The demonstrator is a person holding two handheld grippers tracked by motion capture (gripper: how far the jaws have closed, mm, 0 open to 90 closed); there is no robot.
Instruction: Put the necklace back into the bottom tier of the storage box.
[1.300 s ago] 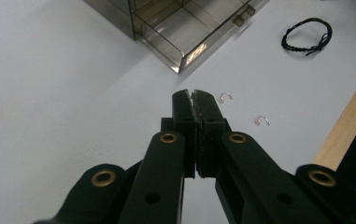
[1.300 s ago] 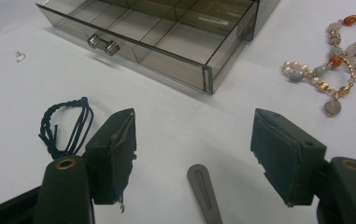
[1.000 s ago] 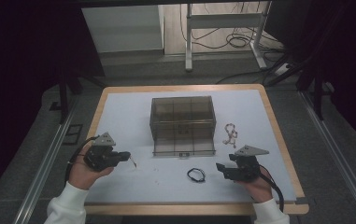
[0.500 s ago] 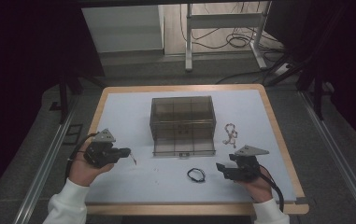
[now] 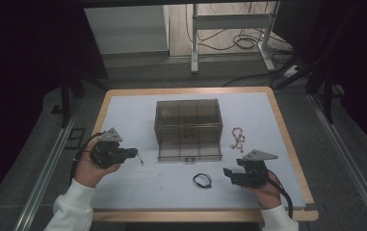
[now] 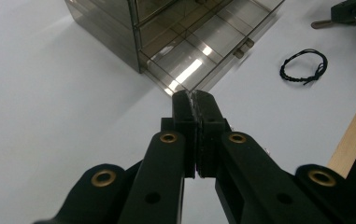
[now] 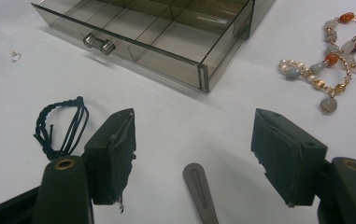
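A smoked clear drawer box [image 5: 187, 125] stands mid-table with its bottom drawer [image 7: 157, 37] pulled out; the drawer's compartments look bare. My left gripper [image 5: 134, 153] hovers left of the drawer front, shut on a small thin piece of jewellery [image 5: 141, 160] that dangles from its tip. In the left gripper view the jaws [image 6: 194, 100] are pressed together with a glint between them. My right gripper [image 5: 227, 172] rests open at the front right, pointing left. A black cord bracelet [image 5: 202, 180] lies just in front of it. A beaded bracelet [image 7: 339, 56] lies right of the drawer.
Two tiny earring-like bits [image 7: 14, 56] lie on the white mat [image 5: 133, 192] in front of the drawer handle [image 7: 98, 44]. The wooden table edge [image 5: 292, 144] runs close behind my right hand. Beyond the table stand a desk frame and floor cables.
My left gripper has risen and shifted slightly away from me, carrying the dangling piece with it. The right gripper has stayed in place.
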